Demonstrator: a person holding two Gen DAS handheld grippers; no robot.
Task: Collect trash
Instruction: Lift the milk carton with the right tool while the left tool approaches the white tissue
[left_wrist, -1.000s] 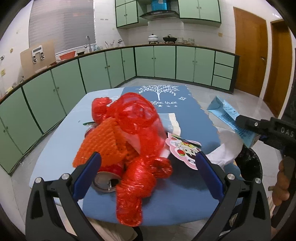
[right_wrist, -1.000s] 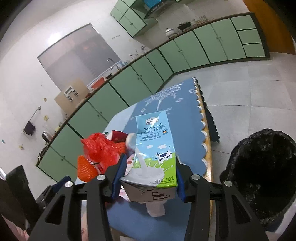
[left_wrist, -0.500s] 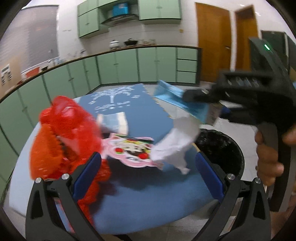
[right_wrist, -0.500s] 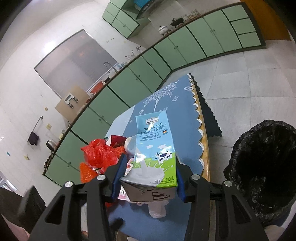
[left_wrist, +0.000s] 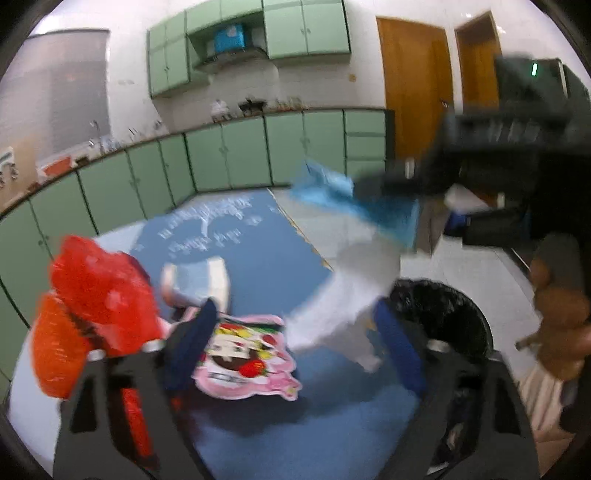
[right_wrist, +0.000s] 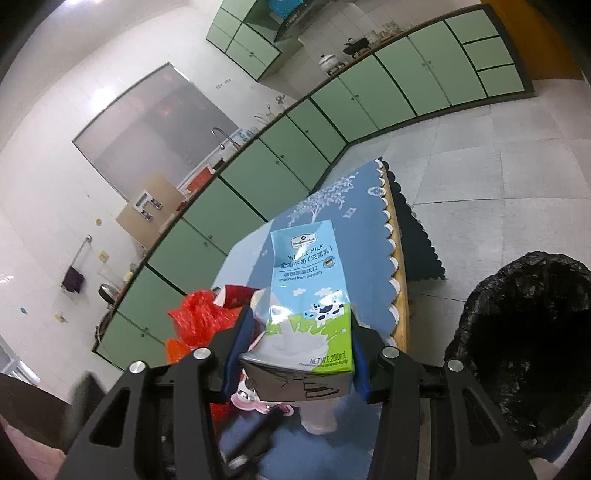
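Note:
My right gripper (right_wrist: 295, 336) is shut on a blue and green milk carton (right_wrist: 308, 295), held in the air above the table edge, left of the black-lined trash bin (right_wrist: 524, 354). The carton also shows in the left wrist view (left_wrist: 354, 199), blurred. My left gripper (left_wrist: 295, 350) is open and empty, low over the table, its fingers either side of a pink snack wrapper (left_wrist: 243, 358) and a crumpled white tissue (left_wrist: 343, 314). A red plastic bag (left_wrist: 99, 299) and orange foam net (left_wrist: 55, 354) lie to its left.
The table has a blue cloth (left_wrist: 255, 251) with a scalloped edge. The bin (left_wrist: 443, 317) stands on the floor just off the table's right edge. Another pale blue pack (left_wrist: 199, 277) lies behind the wrapper. Green kitchen cabinets (left_wrist: 229, 158) line the walls.
My left gripper has swung right, from the red bag towards the wrapper and tissue, and moved lower and closer. My right gripper still holds the carton and has drifted slightly.

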